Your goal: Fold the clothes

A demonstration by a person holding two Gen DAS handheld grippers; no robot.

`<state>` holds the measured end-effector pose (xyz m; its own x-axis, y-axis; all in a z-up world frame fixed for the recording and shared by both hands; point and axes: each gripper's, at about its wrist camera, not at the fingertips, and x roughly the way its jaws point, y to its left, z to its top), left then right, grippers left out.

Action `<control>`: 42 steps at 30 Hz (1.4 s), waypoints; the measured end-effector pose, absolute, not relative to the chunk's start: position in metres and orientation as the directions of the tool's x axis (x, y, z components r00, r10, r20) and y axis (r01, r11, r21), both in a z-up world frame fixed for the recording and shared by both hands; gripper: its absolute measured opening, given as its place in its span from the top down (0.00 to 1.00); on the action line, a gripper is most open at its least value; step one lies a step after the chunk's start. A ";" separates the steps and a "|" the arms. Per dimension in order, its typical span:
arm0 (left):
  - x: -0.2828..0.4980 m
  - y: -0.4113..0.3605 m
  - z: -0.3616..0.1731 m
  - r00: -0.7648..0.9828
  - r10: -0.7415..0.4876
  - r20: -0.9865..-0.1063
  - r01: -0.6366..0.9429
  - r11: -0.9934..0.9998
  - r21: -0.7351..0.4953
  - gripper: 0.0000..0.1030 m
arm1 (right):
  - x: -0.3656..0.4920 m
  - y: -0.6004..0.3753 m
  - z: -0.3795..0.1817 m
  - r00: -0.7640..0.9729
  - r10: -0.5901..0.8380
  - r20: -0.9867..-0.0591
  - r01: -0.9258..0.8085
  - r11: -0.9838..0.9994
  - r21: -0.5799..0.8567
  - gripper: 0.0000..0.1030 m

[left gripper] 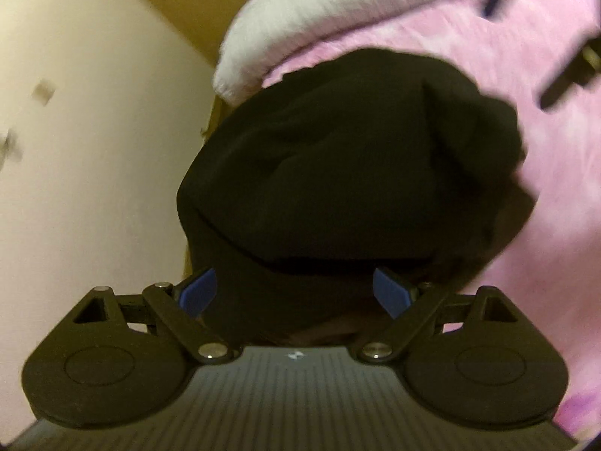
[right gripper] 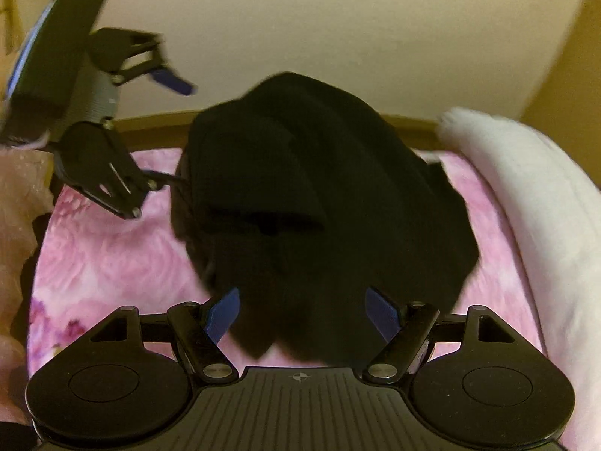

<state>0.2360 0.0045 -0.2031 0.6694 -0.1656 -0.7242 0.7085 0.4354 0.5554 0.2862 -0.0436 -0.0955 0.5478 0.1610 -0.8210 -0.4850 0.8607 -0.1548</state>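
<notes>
A bunched black garment (left gripper: 338, 173) lies heaped on a pink fleecy blanket (left gripper: 526, 56). In the left wrist view its near end fills the space between the blue fingers (left gripper: 199, 293) of my left gripper (left gripper: 295, 292), which stand wide apart and open. In the right wrist view the black garment (right gripper: 308, 195) likewise reaches between the spread fingers (right gripper: 223, 314) of my right gripper (right gripper: 302, 314), also open. My left gripper (right gripper: 182, 133) shows there at the upper left, jaws apart, its lower finger at the garment's left edge.
A white fluffy cover (right gripper: 526, 195) lies along the right side of the pink blanket (right gripper: 105, 255). A cream wall (right gripper: 319, 30) and a brown bed edge (right gripper: 157, 122) stand behind. Pale crinkled fabric (right gripper: 18, 203) sits at the far left.
</notes>
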 end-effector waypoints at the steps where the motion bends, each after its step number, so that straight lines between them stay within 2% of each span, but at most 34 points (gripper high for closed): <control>1: 0.242 0.007 -0.210 0.672 -0.170 -0.721 0.716 0.397 0.574 0.14 | 0.297 -0.037 -0.101 0.550 0.167 -0.819 -0.500 0.851 -0.162 0.25; 7: 0.260 0.021 -0.222 0.661 -0.200 -0.723 0.734 0.369 0.570 0.14 | 0.355 0.001 -0.143 0.522 0.200 -0.829 -0.585 0.791 -0.178 0.25; 8: 0.260 0.024 -0.221 0.662 -0.201 -0.722 0.731 0.382 0.565 0.14 | 0.361 0.002 -0.148 0.502 0.207 -0.840 -0.588 0.794 -0.156 0.30; 9: 0.260 0.026 -0.220 0.663 -0.201 -0.721 0.729 0.395 0.559 0.14 | 0.366 0.000 -0.150 0.483 0.219 -0.848 -0.576 0.808 -0.120 0.68; 10: 0.260 0.030 -0.217 0.662 -0.204 -0.721 0.728 0.403 0.554 0.13 | 0.370 -0.004 -0.150 0.465 0.226 -0.856 -0.555 0.828 -0.082 0.91; 14: 0.252 0.032 -0.203 0.669 -0.234 -0.705 0.724 0.419 0.548 0.13 | 0.347 -0.027 -0.114 0.498 0.257 -0.828 -0.484 0.875 -0.019 0.93; 18: 0.242 0.022 -0.181 0.680 -0.268 -0.683 0.714 0.457 0.531 0.12 | 0.290 -0.065 -0.066 0.537 0.267 -0.800 -0.453 0.891 -0.007 0.94; 23: 0.211 -0.003 -0.165 0.658 -0.339 -0.673 0.744 0.431 0.510 0.06 | 0.212 -0.099 -0.044 0.507 0.236 -0.829 -0.458 0.888 -0.027 0.94; 27: 0.162 -0.026 -0.163 0.572 -0.416 -0.707 0.819 0.341 0.462 0.06 | 0.143 -0.135 -0.042 0.471 0.186 -0.862 -0.391 0.920 -0.015 0.95; 31: 0.098 -0.049 -0.161 0.443 -0.485 -0.754 0.897 0.232 0.377 0.13 | 0.075 -0.172 -0.044 0.429 0.107 -0.897 -0.272 0.962 -0.016 0.95; 35: 0.034 -0.072 -0.159 0.302 -0.538 -0.787 0.951 0.114 0.286 0.13 | -0.001 -0.215 -0.051 0.355 0.012 -0.935 -0.152 0.987 -0.045 0.95; 38: 0.005 -0.071 -0.156 0.243 -0.535 -0.809 0.970 0.118 0.214 0.14 | -0.063 -0.254 -0.070 0.277 -0.061 -0.959 -0.030 0.997 -0.072 0.95; 42: -0.006 -0.067 -0.163 0.265 -0.486 -0.833 0.963 0.175 0.204 0.13 | -0.122 -0.284 -0.090 0.224 -0.087 -0.971 0.093 0.993 -0.067 0.94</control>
